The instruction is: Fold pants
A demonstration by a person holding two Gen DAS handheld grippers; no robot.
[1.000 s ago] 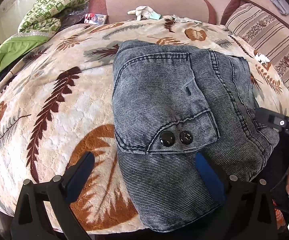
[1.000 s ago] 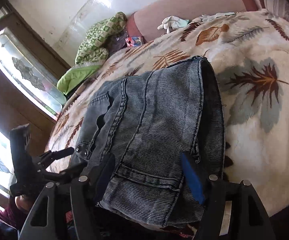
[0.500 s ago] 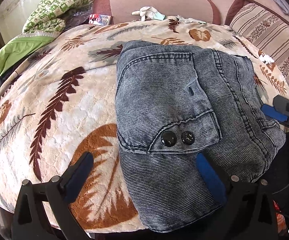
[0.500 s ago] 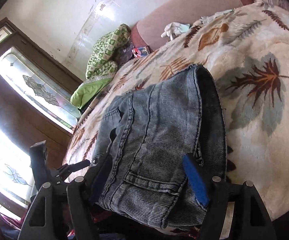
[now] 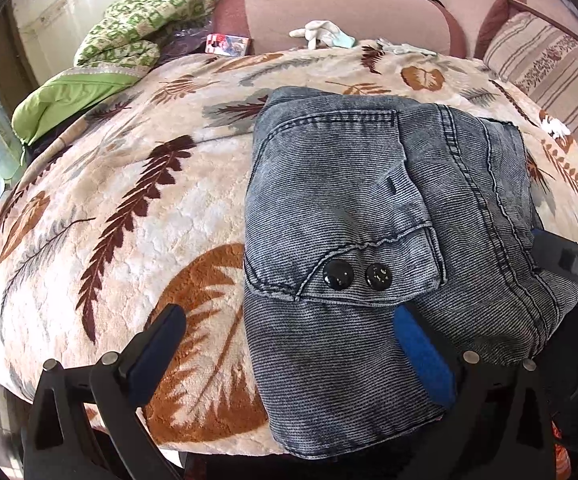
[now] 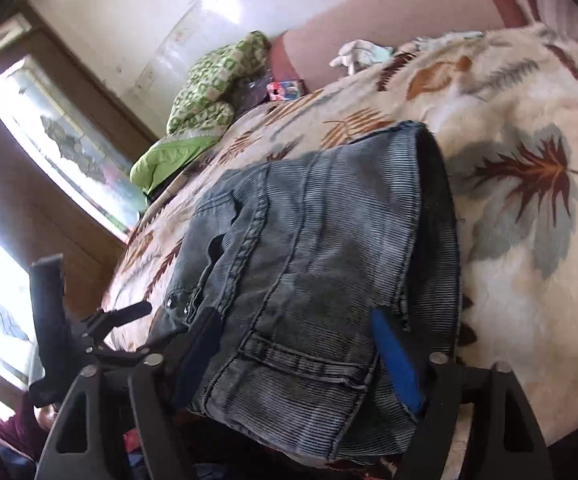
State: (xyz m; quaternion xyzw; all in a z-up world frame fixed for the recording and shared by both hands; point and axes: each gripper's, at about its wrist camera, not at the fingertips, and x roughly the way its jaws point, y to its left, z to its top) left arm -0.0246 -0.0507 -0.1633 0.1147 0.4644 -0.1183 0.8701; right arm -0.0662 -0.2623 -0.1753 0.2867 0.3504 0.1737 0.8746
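Observation:
Grey-blue denim pants (image 5: 349, 208) lie folded in a compact stack on a leaf-patterned blanket (image 5: 137, 200); a flap with two black buttons (image 5: 355, 274) is on top. My left gripper (image 5: 289, 320) is open at the stack's near left corner, its right blue finger (image 5: 421, 352) over the fabric, its left finger over the blanket. In the right wrist view the pants (image 6: 321, 264) fill the middle; my right gripper (image 6: 293, 336) is open, straddling the waistband end, with both fingers low beside the fabric. The right gripper also shows in the left wrist view (image 5: 569, 264).
A green patterned quilt (image 5: 145, 24) and green bedding (image 5: 73, 96) lie at the far left. White gloves (image 5: 321, 34) and a small box (image 5: 227, 44) sit by the pink sofa back (image 5: 349, 12). A striped cushion (image 5: 549, 68) is far right. A window (image 6: 69, 152) is left.
Both cameras have pulled back and tilted up slightly. The right gripper shifted a little at the stack's right edge. The pants have not moved.

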